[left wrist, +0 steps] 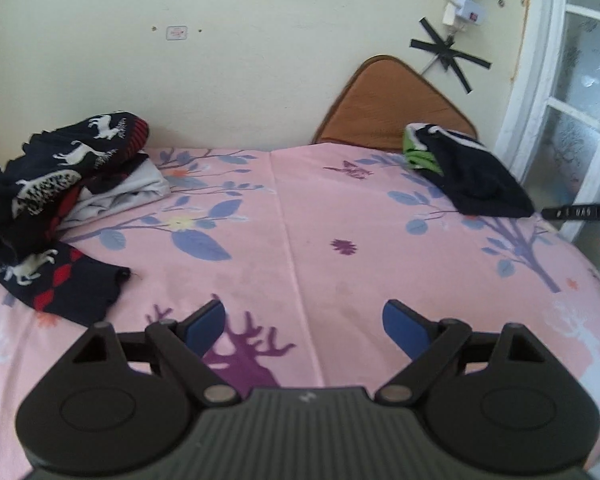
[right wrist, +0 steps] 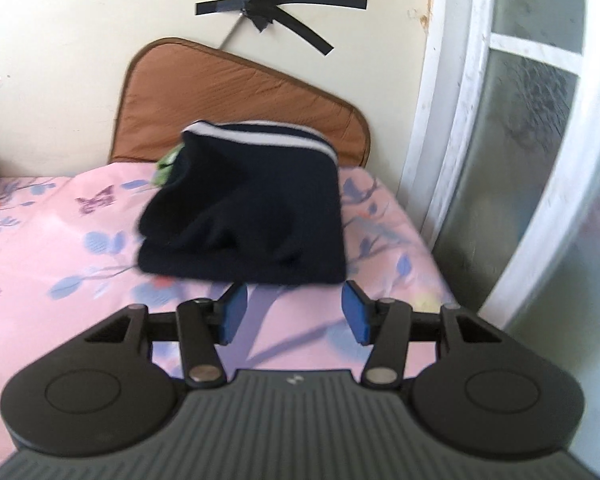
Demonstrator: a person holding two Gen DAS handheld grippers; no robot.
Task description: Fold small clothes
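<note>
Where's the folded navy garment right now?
The folded navy garment lies at the bed's far right corner, before the brown cushion, just beyond the right gripper.

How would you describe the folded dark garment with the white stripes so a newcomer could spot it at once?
Start at the brown cushion leaning on the wall at the far side of the pink bedsheet. Just in front of it lies the folded navy garment, atop something green. Unlike the heap of deer-patterned knitwear across the bed, it is plain, with white stripes along its far edge.
</note>
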